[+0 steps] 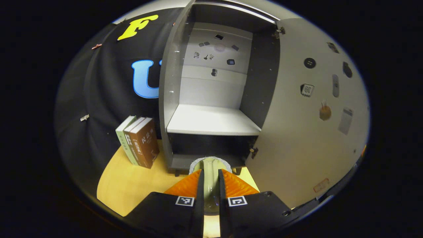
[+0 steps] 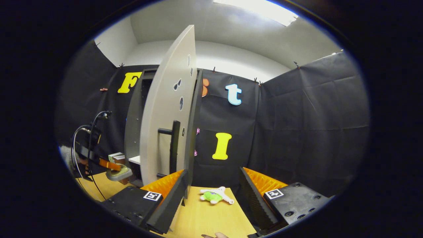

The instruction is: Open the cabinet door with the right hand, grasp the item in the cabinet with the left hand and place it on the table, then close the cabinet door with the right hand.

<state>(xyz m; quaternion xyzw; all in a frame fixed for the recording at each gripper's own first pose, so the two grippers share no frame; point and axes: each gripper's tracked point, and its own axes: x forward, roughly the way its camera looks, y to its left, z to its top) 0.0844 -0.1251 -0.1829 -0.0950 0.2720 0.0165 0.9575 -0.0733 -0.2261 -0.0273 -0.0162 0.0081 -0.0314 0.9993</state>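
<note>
Left hand-held gripper [image 1: 210, 185], bottom centre, clenched on a clear glass cup [image 1: 210, 172] just before the open cabinet [image 1: 211, 119]. Right hand-held gripper [image 2: 211, 198] released, beside the door [image 2: 168, 125], above the desk [image 2: 205, 218].

The pale yellow wooden table [image 1: 132, 185] carries a tall grey cabinet [image 1: 167, 99] toward its back edge. Three upright books [image 1: 138, 140], one green and two brown, stand just beside the cabinet's left wall. A small green-and-white plush toy [image 2: 214, 195] lies on the table near the open grey cabinet door [image 2: 165, 109].
</note>
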